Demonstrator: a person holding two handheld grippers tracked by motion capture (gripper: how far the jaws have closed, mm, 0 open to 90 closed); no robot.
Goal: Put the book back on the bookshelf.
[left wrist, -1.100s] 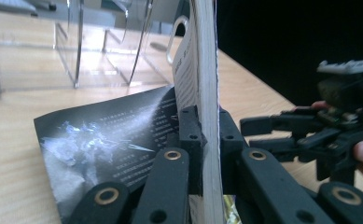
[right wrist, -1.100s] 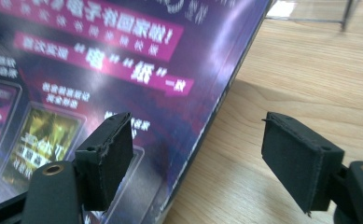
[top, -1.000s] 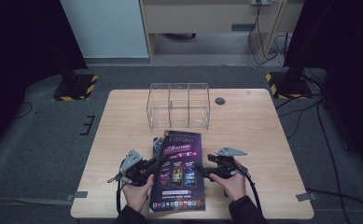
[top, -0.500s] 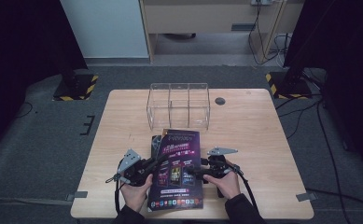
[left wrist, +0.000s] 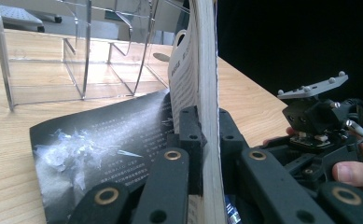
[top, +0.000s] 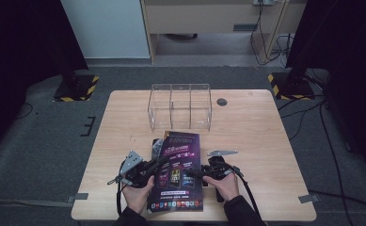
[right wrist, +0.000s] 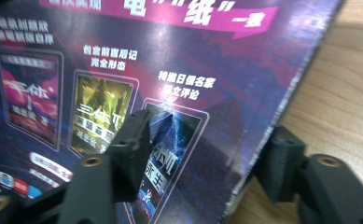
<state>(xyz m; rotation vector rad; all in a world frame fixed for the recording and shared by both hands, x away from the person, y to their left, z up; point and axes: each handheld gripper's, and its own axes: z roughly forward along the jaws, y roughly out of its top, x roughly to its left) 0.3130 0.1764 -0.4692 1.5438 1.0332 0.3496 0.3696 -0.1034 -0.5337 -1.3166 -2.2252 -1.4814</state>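
Forearms enter the high view from 6 o'clock, one hand on each gripper, at the near edge of the wooden table (top: 260, 136). The left gripper (top: 148, 168) sits at the 9 o'clock edge of a purple-covered book (top: 178, 169); the right gripper (top: 200, 173) sits at its 3 o'clock edge. Toward 12 o'clock from the book stands a clear three-compartment organiser (top: 179, 107); all compartments hold nothing. A dark round disc (top: 221, 101) lies on the table at 3 o'clock of the organiser.

Left gripper view: the left gripper (left wrist: 201, 140) is pinching the book's page block (left wrist: 206, 93), held on edge, jaws pressed against both faces. A dark cover (left wrist: 100, 140) lies flat on the table at 9 o'clock. The organiser (left wrist: 76, 51) stands beyond. The right gripper (left wrist: 317, 116) and the person's fingers (left wrist: 356, 170) appear at 3 o'clock.

Right gripper view: the right gripper (right wrist: 202, 149) straddles the book (right wrist: 146, 70) edge, one jaw on the printed cover, the other beyond the edge over the table (right wrist: 347, 107). Whether it clamps cannot be told.
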